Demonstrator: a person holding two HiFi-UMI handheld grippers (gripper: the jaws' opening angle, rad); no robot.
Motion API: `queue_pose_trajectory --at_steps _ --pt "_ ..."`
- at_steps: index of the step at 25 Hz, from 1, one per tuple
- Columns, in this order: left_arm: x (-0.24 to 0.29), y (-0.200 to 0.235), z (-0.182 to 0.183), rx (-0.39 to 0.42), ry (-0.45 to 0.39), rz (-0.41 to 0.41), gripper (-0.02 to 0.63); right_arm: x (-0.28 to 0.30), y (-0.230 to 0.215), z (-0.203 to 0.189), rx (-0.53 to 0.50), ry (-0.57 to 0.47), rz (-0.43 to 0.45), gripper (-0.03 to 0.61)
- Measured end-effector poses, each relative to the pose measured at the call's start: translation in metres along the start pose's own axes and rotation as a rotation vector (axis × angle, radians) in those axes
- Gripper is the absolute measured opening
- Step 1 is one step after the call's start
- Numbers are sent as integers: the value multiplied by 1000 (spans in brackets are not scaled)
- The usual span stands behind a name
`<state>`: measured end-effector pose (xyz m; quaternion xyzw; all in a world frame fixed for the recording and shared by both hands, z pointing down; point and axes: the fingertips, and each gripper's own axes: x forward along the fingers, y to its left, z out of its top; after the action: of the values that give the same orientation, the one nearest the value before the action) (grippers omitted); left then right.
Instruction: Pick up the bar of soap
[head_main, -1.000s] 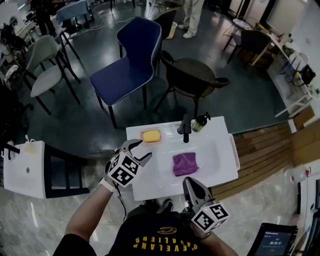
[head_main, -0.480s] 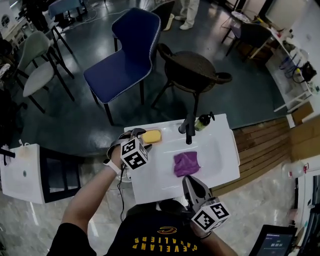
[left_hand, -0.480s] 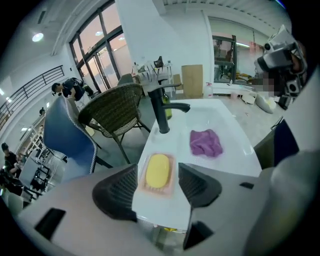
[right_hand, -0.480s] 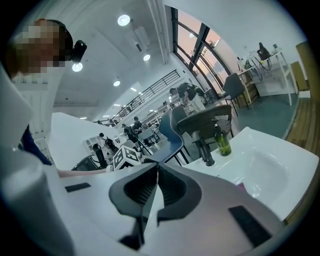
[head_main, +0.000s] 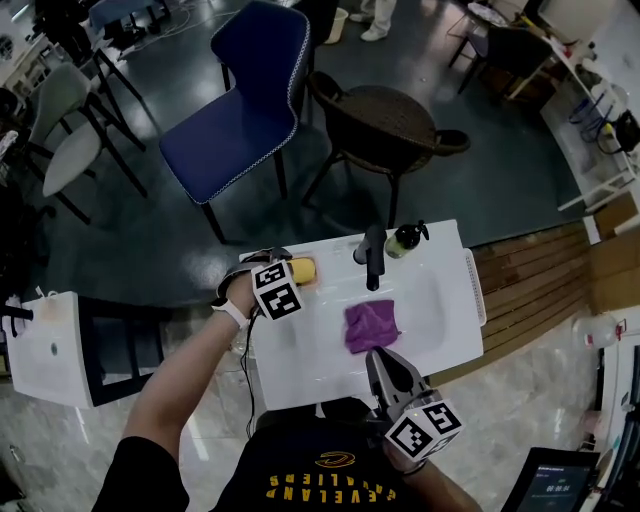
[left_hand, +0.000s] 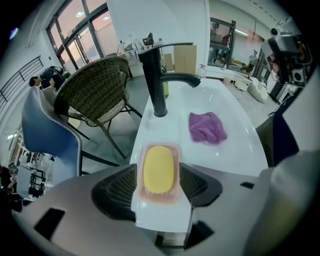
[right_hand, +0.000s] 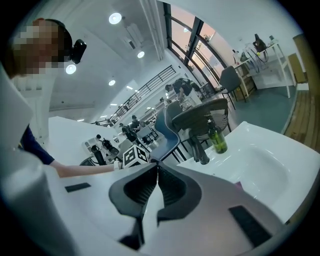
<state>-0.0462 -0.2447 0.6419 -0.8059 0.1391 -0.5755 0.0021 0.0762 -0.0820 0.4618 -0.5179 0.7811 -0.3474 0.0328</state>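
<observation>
Soap: yellow bar of soap (left_hand: 159, 169), lying flat in a pink dish (left_hand: 157, 196) on the ledge of the white sink (head_main: 440, 320). That's the sink's upper-left corner in the head view, and the soap isn't lifted.
Left tongs: left gripper (left_hand: 160, 186) is opening up right now, with one ribbed pad on each side of the dish and the soap in the gap. The pads sit just beside the dish rim, and honestly I can't tell if they touch it.
Right tongs: right gripper (right_hand: 156, 175) has its jaws pressed together with nothing in them. It hangs at the sink's near edge, lower middle of the head view.
Faucet: black faucet (left_hand: 159, 80), upright, just past the soap, top centre of the left gripper view.
Cloth: purple cloth (left_hand: 207, 127), crumpled in the basin, right of centre in that same view.
Bottle: green bottle (head_main: 405, 240) with a black pump, just right of the faucet.
Chairs: blue chair (head_main: 240, 110) and dark wicker chair (head_main: 385, 125) on the floor beyond the sink, upper half of the head view.
</observation>
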Motion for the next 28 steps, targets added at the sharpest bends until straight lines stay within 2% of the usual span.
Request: queue_pose_trajectory --at_steps 5,9,14,22,28 --pt "22 -1 3 -6 76 -74 279 -2 -17 4 29 -4 -14 18" --pt "36 1 -2 0 159 -94 288 -4 -27 5 55 -6 -26 18" --pt "49 7 -8 42 198 -33 288 -5 -35 5 77 -3 -32 18" --pt "50 5 -6 86 233 0 278 -8 -42 3 103 7 -32 18" --pt "48 5 1 187 243 71 275 -10 -43 3 99 15 -24 18"
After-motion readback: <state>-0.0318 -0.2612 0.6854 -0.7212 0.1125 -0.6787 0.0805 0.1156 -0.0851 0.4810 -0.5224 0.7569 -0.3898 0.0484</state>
